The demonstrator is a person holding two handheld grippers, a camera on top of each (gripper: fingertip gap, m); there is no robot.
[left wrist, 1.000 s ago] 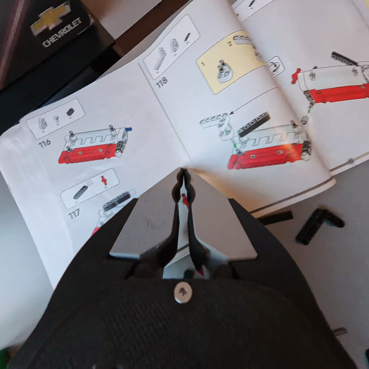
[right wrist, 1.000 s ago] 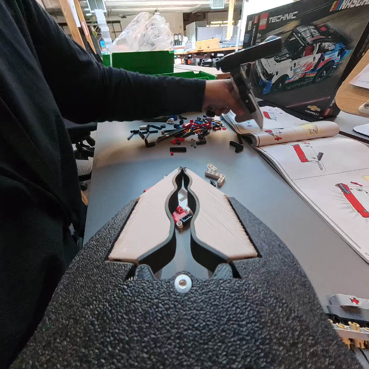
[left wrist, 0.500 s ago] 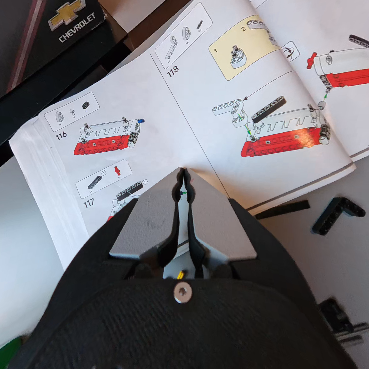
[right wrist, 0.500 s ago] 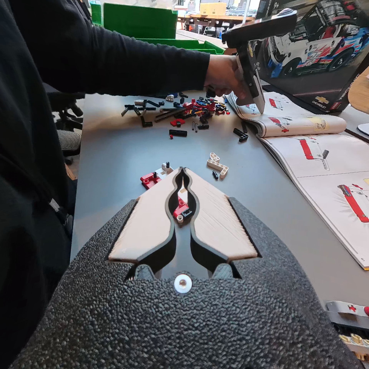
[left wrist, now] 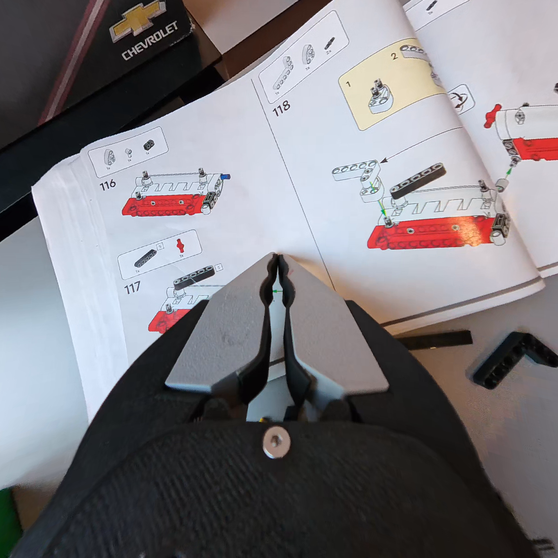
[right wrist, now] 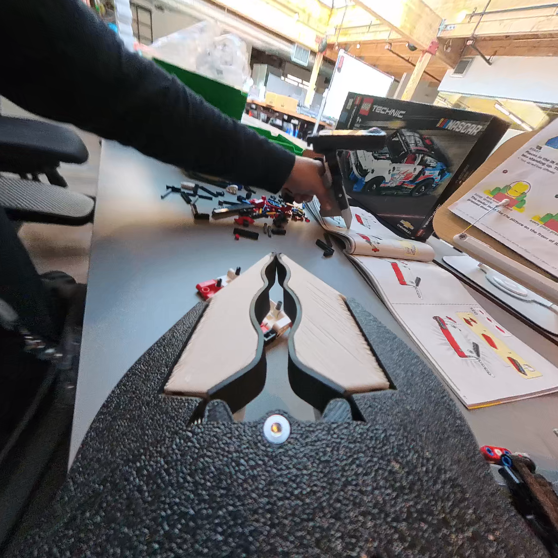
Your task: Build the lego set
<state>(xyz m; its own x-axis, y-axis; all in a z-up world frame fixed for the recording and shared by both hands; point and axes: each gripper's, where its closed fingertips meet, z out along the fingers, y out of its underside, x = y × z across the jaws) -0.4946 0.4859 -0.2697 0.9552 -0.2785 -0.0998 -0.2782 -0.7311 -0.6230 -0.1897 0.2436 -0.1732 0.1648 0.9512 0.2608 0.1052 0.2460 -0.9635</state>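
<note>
Grey tabletop [right wrist: 145, 271] carries everything you work with. Your left gripper [left wrist: 276, 259] hangs over the open instruction booklet [left wrist: 241, 151], its fingertips pressed together with nothing between them, tips low over the left page near the fold. In the right wrist view the same gripper [right wrist: 347, 223] points down at the booklet [right wrist: 377, 244], held by your hand [right wrist: 308, 181] in a dark sleeve. Just off the booklet's lower edge lie a straight black beam [left wrist: 434, 338] and an L-shaped black beam [left wrist: 513, 359], near each other but apart.

Your right gripper [right wrist: 276, 259] also has its tips closed and holds nothing; below it, seen through the gap between its fingers and to its left, sits the small red and white assembly [right wrist: 211, 287] on the table. Farther back, beside the booklet, spreads the pile of loose pieces [right wrist: 256, 208], mostly black and red. Behind the booklet stands the set's box [right wrist: 422, 145]. A further built section [right wrist: 507, 465] shows at the lower right edge, blurred.
</note>
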